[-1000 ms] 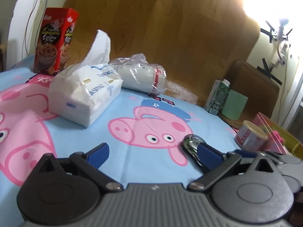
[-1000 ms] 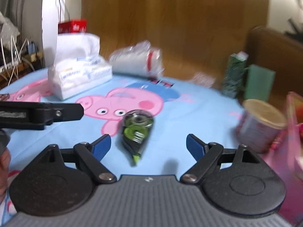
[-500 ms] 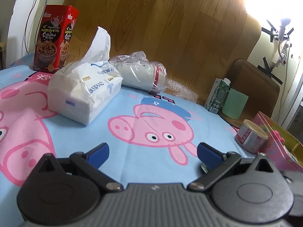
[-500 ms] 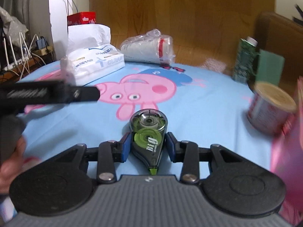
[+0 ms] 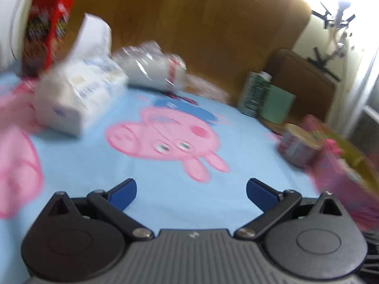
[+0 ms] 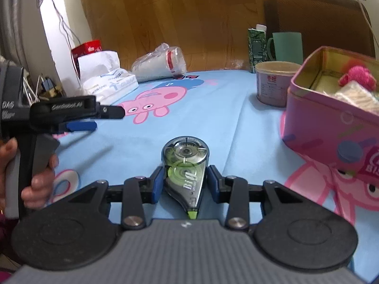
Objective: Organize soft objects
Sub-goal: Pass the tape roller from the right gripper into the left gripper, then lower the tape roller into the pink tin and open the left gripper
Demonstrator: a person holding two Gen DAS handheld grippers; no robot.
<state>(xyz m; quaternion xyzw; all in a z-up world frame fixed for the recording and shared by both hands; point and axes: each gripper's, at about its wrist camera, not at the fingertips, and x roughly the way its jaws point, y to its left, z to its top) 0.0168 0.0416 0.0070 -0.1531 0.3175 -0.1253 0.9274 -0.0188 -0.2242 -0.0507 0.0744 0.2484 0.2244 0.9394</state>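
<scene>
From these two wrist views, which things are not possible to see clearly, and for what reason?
- Left wrist view: motion blur makes the red box print unreadable.
- Right wrist view: the pink tin is cut by the right edge; its wall hides most contents.
- Right wrist view: the correction tape tip is hidden behind the right gripper body.

My tongs' blue pads [image 6: 158, 184] flank a grey-and-green correction tape [image 6: 185, 174]. The cloth [image 6: 213, 108] beneath is light blue with pink cartoon pigs. Beside it, the tin [image 6: 327, 127] is pink, gold inside.
</scene>
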